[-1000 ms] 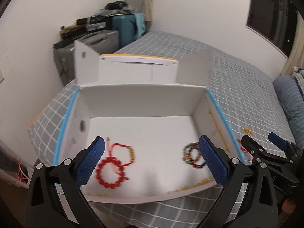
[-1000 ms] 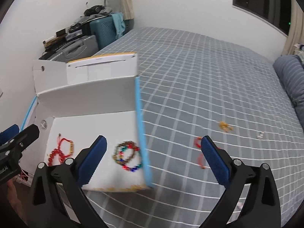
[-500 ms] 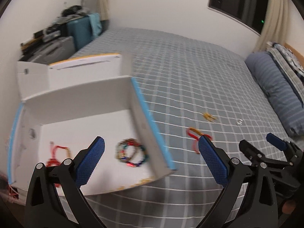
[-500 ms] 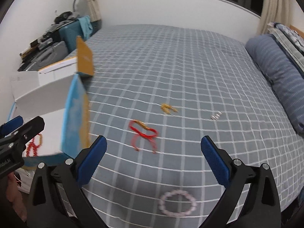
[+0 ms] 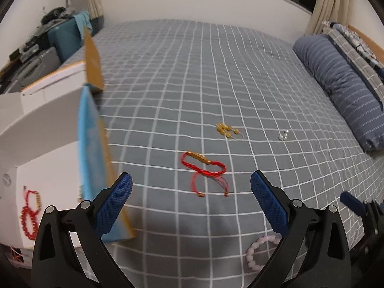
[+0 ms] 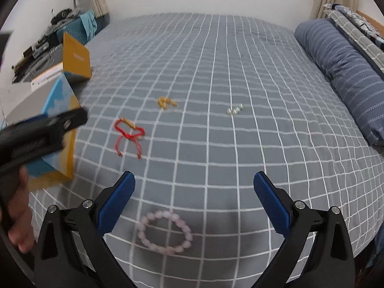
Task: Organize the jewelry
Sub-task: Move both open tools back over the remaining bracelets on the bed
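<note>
The white box (image 5: 43, 144) sits at the left edge of the bed (image 5: 216, 72), with a red bead bracelet (image 5: 30, 216) inside. Right of the box lies a red string bracelet (image 5: 204, 165). The left gripper (image 5: 190, 201) is spread wide and holds nothing. Further right of the box, the right gripper (image 6: 194, 199) gapes empty above a pink bead bracelet (image 6: 165, 231).

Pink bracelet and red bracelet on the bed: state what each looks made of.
Pink bracelet: round, pale, milky beads, probably polished stone or glass; motion blur leaves it open. Red bracelet: thin braided cord, matte, with loose knotted tails, threaded through a slim gold-coloured tube that glints like metal, though it could be plated.
</note>
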`<state>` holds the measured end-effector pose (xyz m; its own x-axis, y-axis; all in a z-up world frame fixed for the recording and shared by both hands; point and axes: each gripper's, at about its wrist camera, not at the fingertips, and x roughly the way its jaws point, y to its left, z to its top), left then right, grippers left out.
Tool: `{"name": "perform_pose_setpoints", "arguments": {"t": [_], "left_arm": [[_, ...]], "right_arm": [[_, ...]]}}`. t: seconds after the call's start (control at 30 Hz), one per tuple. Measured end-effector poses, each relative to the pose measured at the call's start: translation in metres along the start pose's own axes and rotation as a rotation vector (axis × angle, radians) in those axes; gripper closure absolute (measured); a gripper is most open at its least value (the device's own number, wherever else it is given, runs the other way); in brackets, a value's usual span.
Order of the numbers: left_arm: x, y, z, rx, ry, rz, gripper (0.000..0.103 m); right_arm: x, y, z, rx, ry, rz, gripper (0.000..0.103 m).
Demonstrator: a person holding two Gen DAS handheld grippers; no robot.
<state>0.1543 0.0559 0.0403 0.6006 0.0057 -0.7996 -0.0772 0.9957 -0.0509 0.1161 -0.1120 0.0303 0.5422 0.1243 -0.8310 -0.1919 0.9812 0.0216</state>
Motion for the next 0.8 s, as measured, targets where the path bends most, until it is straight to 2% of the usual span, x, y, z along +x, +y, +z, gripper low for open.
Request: {"name": "perform_pose_setpoints", "arguments": {"t": [0.17, 0.43, 0.5, 0.63, 0.7, 0.8], "left_arm": [[0.045, -0.010, 0.004, 0.007, 0.069, 0.001, 0.006], [0.103, -0.019, 0.011, 0.015, 0.135, 0.032, 0.006], [0.115, -0.020, 0.014, 0.016, 0.144, 0.035, 0.006], [0.130, -0.019, 0.019, 0.008, 0.159, 0.036, 0.006], [0.139, -0.019, 0.019, 0.009, 0.173, 0.038, 0.006], [0.149, -0.017, 0.019, -0.001, 0.186, 0.043, 0.007]], "right_arm": [[0.016, -0.003, -0.014, -0.031, 0.051, 0.026, 0.010], [0.045, 0.002, -0.033, -0.104, 0.122, 0.068, 0.015], [0.051, 0.001, -0.035, -0.114, 0.143, 0.087, 0.022], [0.063, 0.000, -0.040, -0.137, 0.186, 0.104, 0.027], [0.067, -0.001, -0.042, -0.135, 0.204, 0.120, 0.033], [0.069, 0.001, -0.045, -0.145, 0.212, 0.133, 0.035]]}}
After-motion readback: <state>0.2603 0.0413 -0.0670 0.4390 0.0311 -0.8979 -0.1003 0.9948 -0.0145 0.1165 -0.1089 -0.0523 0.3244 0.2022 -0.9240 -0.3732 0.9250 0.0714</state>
